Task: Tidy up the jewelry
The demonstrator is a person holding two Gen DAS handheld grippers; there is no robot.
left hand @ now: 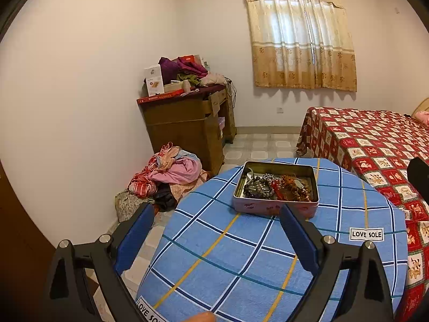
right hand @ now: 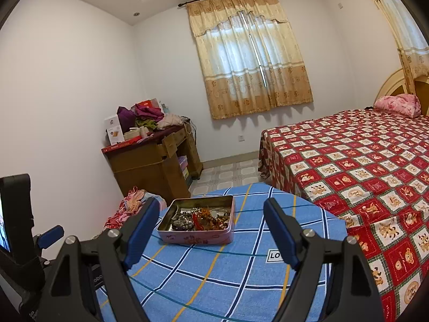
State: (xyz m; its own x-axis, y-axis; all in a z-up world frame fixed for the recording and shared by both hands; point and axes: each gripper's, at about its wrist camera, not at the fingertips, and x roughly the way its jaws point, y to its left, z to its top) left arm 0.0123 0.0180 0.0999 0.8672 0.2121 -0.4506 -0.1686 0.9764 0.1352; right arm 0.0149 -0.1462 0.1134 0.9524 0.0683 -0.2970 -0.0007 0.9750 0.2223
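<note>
Both grippers, left [left hand: 217,213] and right [right hand: 211,208], hover with fingers spread, gripping nothing, near the pink rectangular tin [left hand: 276,208] of tangled beaded jewelry [left hand: 278,186] on the blue plaid tablecloth [left hand: 228,263].

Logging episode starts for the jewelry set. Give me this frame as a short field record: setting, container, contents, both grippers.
setting: bedroom, round table with blue plaid cloth
container: pink tin, lid off, on the table's far side
contents: tangled bead jewelry, dark, red and brown strands, all inside the tin
left gripper: open, empty, above the table short of the tin
right gripper: open, empty, short of the tin
nearby: bed with red patterned cover to the right
</note>
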